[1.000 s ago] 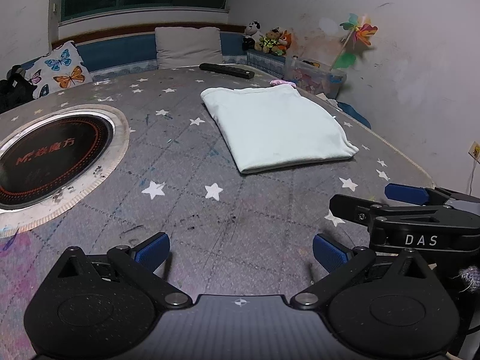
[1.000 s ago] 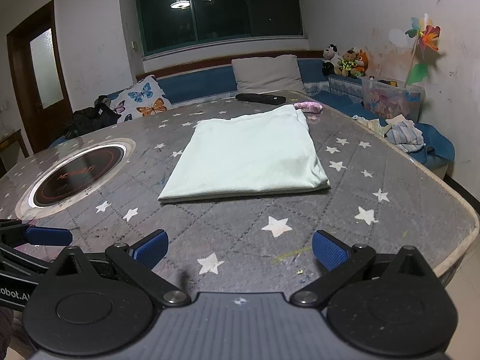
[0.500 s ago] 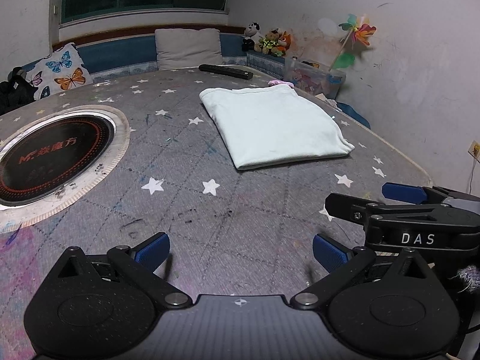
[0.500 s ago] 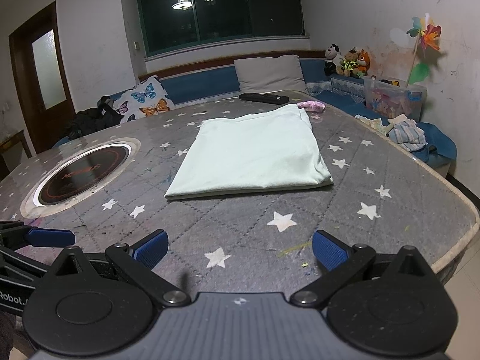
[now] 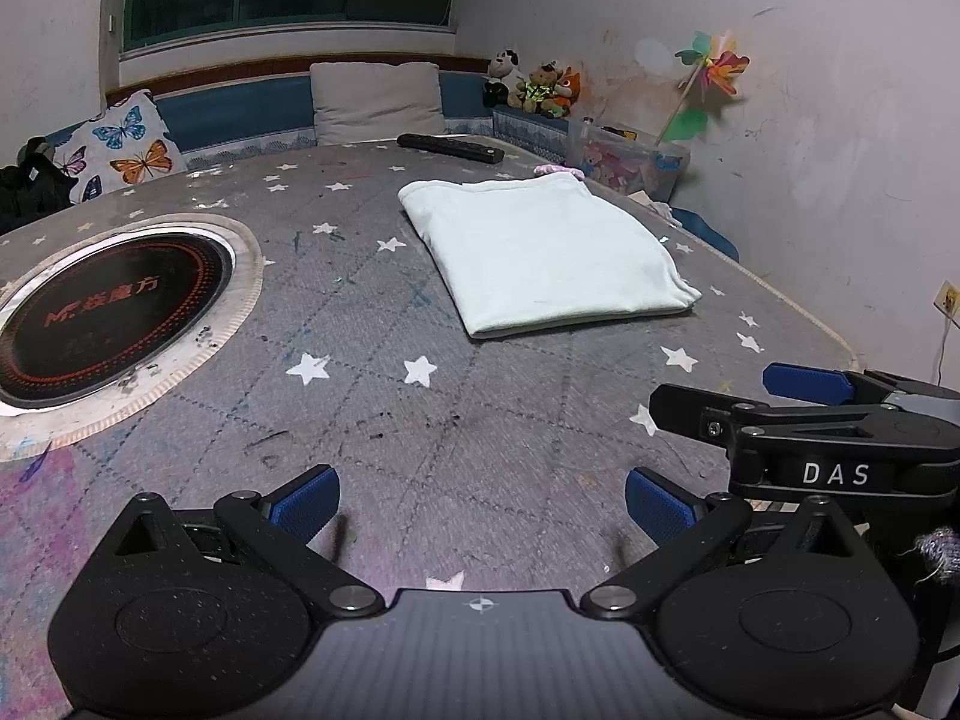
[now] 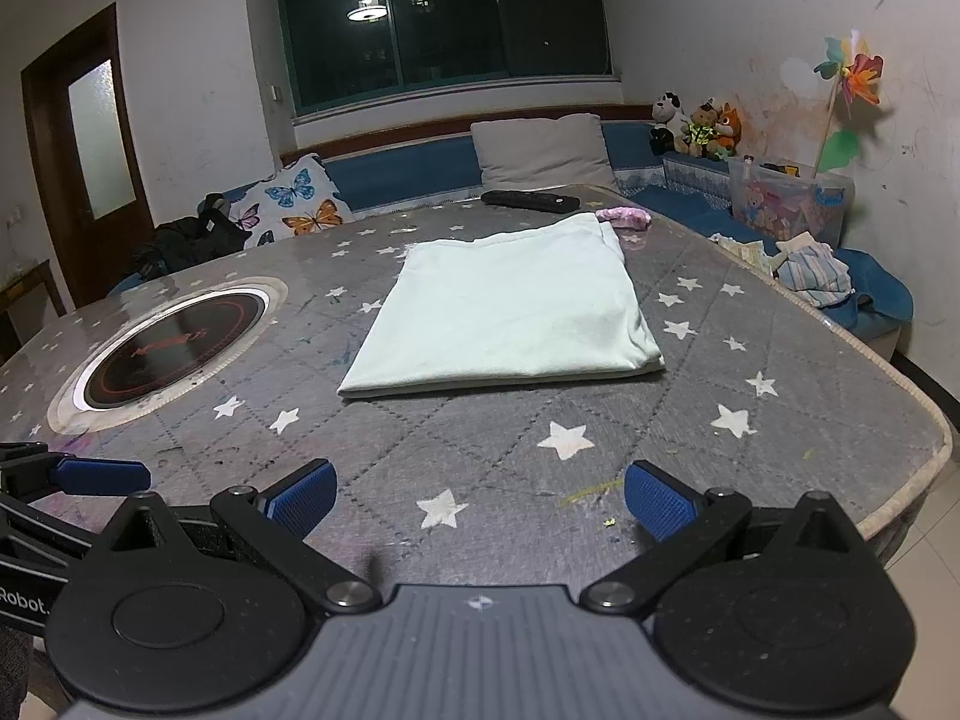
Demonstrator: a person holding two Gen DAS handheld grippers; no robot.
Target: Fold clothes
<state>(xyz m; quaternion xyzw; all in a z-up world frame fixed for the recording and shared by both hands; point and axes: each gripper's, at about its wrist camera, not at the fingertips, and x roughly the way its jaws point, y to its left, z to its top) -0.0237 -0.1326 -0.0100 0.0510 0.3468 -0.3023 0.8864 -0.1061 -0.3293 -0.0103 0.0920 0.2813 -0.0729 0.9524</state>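
1. Left wrist view: grey quilted surface (image 5: 480, 420) w/ white stars runs ahead of the jaws; round black induction plate (image 5: 108, 306) w/ orange rings set into it, ahead-left.
2. Room: dark window (image 6: 444, 24) on far wall, blue bench w/ butterfly cushion (image 6: 294, 204) and grey pillow (image 6: 540, 150); plush toys (image 6: 696, 126), pinwheel (image 6: 852, 72) and clear toy bin (image 6: 792, 198) to the right; brown door (image 6: 84, 144) far left.
3. Folded pale-mint garment (image 6: 510, 312) lies flat on the surface, well ahead of both jaws, touched by neither. From right wrist view it sits straight ahead; from left wrist view, ahead-right (image 5: 546, 252).
4. Its long axis runs away from the jaws, near edge roughly crosswise to the right jaws, far end toward black remote (image 6: 528, 199) and a small pink item (image 6: 624, 216).
5. Left gripper (image 5: 480, 501): jaws spread wide, holding nothing, low over the surface.
6. Right gripper (image 6: 480, 495): jaws spread wide, holding nothing; seen side-on just right of the left one.
7. Hard to tell: garment type, layers hidden by the fold; pile of clothes (image 6: 810, 264) past the surface's right edge is unclear; left gripper cut off at frame edge in right wrist view.
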